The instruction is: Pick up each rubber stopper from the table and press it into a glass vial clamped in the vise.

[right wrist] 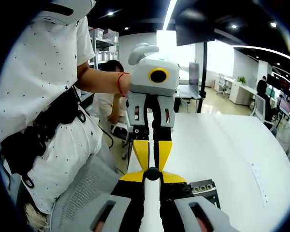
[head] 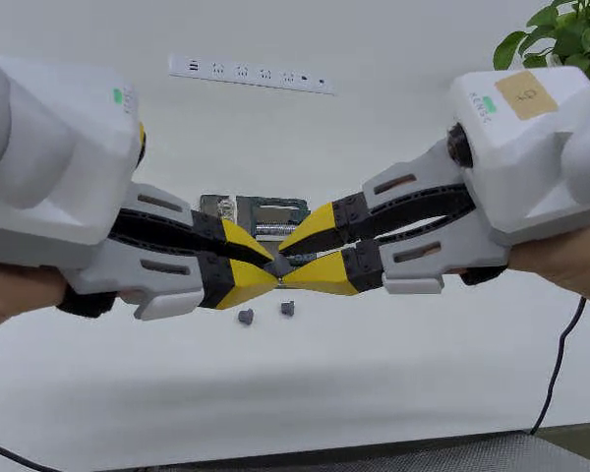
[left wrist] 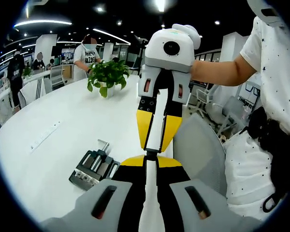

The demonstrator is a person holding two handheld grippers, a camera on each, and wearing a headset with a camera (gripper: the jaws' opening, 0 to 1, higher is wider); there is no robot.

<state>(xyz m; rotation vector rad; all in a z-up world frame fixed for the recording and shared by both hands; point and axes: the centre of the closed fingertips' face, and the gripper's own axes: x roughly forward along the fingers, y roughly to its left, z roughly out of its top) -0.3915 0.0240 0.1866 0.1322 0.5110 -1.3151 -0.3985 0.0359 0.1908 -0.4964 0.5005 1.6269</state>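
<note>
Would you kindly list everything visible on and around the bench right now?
Stoppers: two, grey, loose on the table before the vise; a third, dark, at the right gripper's tips.
Vise: one, metal, mid-table.
Power strip: one, white, far side.
Plant: one, green, far right corner.
Cable: one, black, right edge.
Table: one, white.
Left gripper: yellow-tipped, tip to tip with the right.
Right gripper: yellow-tipped, shut on the third stopper.

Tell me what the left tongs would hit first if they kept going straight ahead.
The right tongs. They point straight back at the left tongs, tip to tip, and seem almost to touch.
</note>
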